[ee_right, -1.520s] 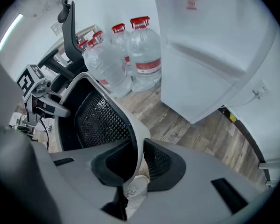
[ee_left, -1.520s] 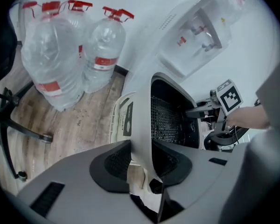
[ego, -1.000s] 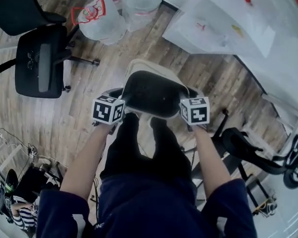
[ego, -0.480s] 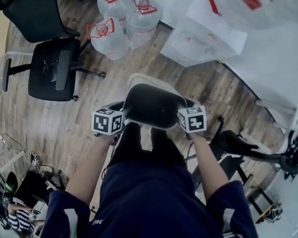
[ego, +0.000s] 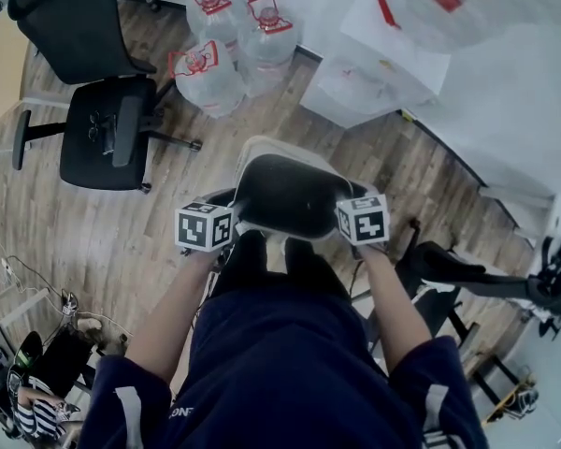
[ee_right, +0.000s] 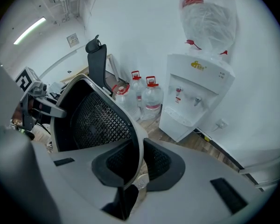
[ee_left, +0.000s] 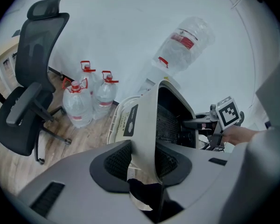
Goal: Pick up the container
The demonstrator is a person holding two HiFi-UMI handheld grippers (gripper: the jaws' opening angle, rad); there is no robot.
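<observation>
A pale container [ego: 290, 195] with a dark, mesh-lined inside hangs in the air straight in front of the person. It sits at the middle of the head view, above the legs, with the wooden floor [ego: 150, 251] well below it. Its open mouth faces up toward the camera. Its long axis runs across the body, from 9 o'clock to 3 o'clock.

The two grippers sit at the ends of that axis, slightly toward the person. The left gripper [ee_left: 142, 160] is at about 8 o'clock from the container's centre and the right gripper [ee_right: 139, 164] at about 4 o'clock. Each has one side wall standing on edge between its jaws. The jaws are part-way closed, with the dark pads pressing the wall from inside and outside, so both have hold of the container. Neither hand is nearer than the other, and the load looks evenly shared.

Further out, at 11 o'clock, three large water bottles [ego: 226, 50] with red handles stand on the floor. A black office chair [ego: 103, 129] is at 10 o'clock. A white water dispenser [ee_right: 196, 92] stands at 1 o'clock.

The lift appears done. Any further move depends on both hands travelling together, so the walls do not slip out of the pads.
</observation>
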